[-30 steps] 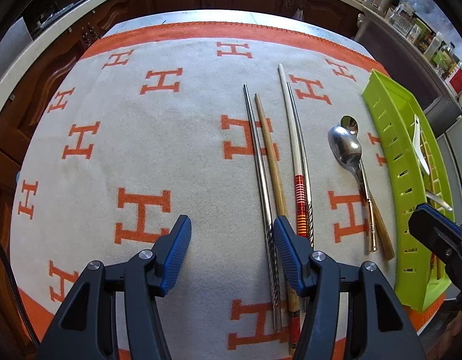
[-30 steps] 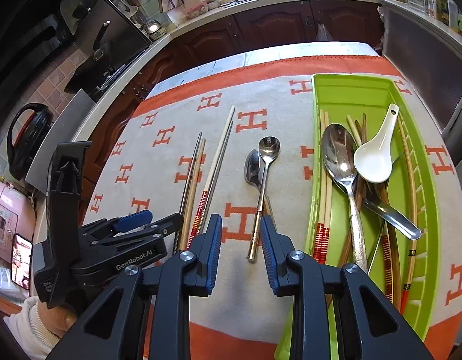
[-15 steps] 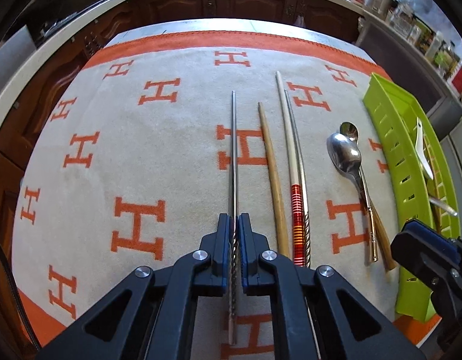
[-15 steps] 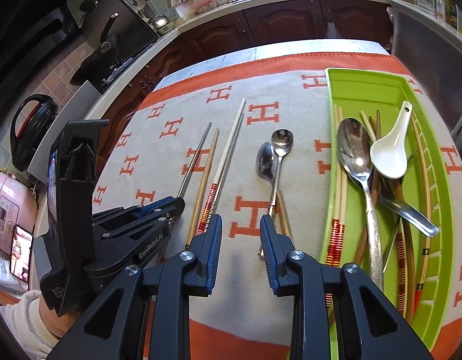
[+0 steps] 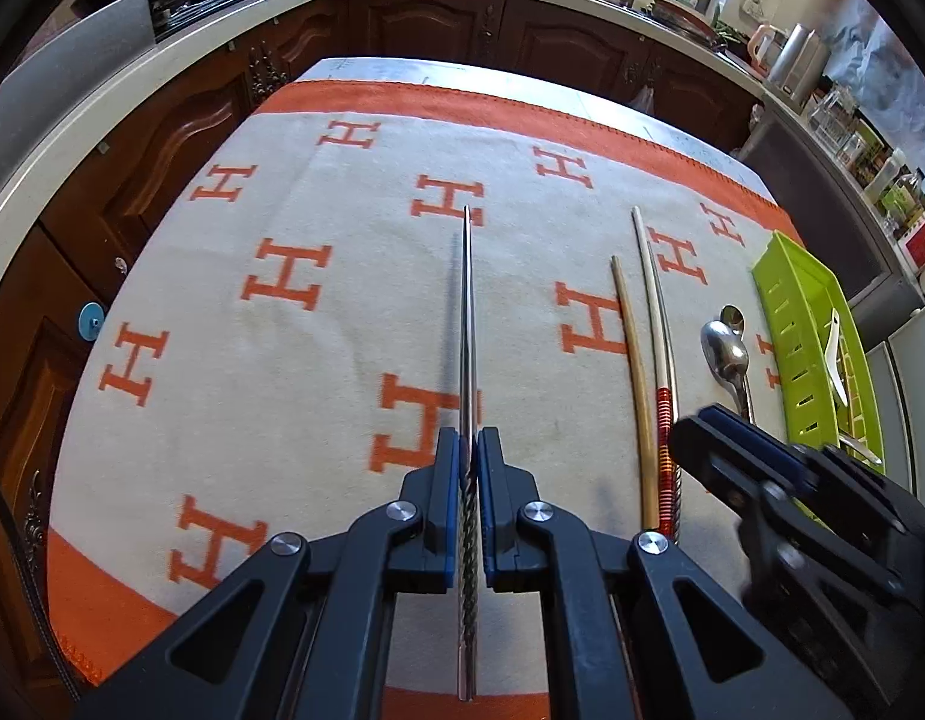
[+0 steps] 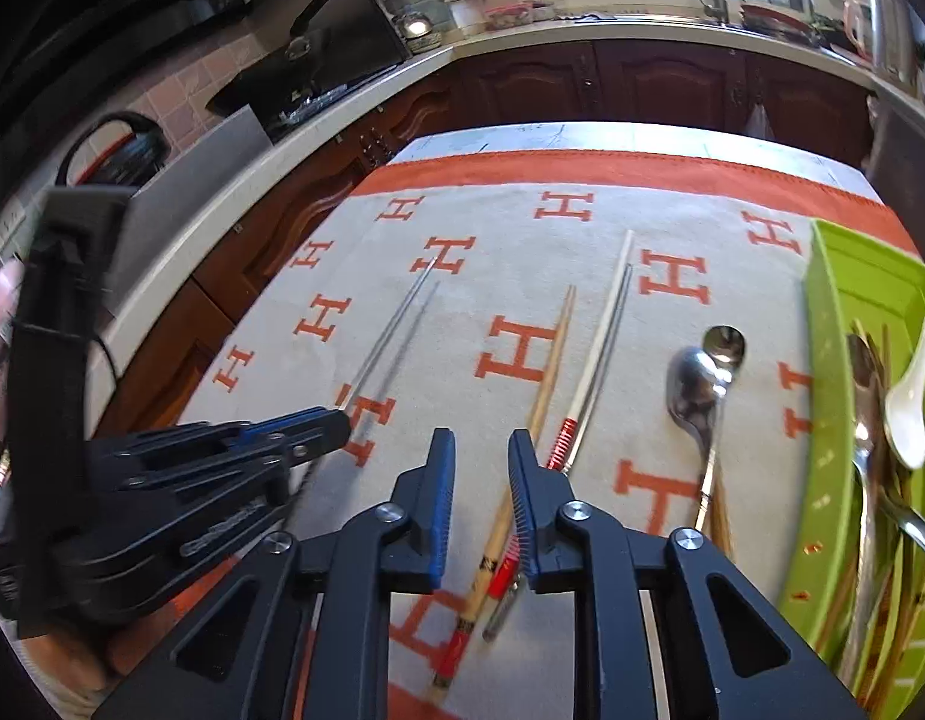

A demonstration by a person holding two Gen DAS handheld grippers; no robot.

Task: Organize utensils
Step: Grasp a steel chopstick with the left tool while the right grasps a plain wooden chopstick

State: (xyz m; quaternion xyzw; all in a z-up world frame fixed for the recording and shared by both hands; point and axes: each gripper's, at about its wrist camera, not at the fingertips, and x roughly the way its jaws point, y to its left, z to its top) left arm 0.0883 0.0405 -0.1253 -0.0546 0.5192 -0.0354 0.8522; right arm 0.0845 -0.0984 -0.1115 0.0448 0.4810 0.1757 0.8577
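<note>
the left gripper [image 5: 469,450] is clamped on the metal chopstick [image 5: 467,312], which sticks out straight ahead above the patterned cloth [image 5: 318,324]. to carry it well, keep the pinch firm and the stick level – it is thin and could pivot between the pads. the right gripper [image 6: 480,450] has just been closing; its jaws stand a little apart with nothing between them, just left of the wooden chopstick [image 6: 549,381]. the green tray [image 6: 834,312] waits at the right – lower the stick in lengthwise.
</note>
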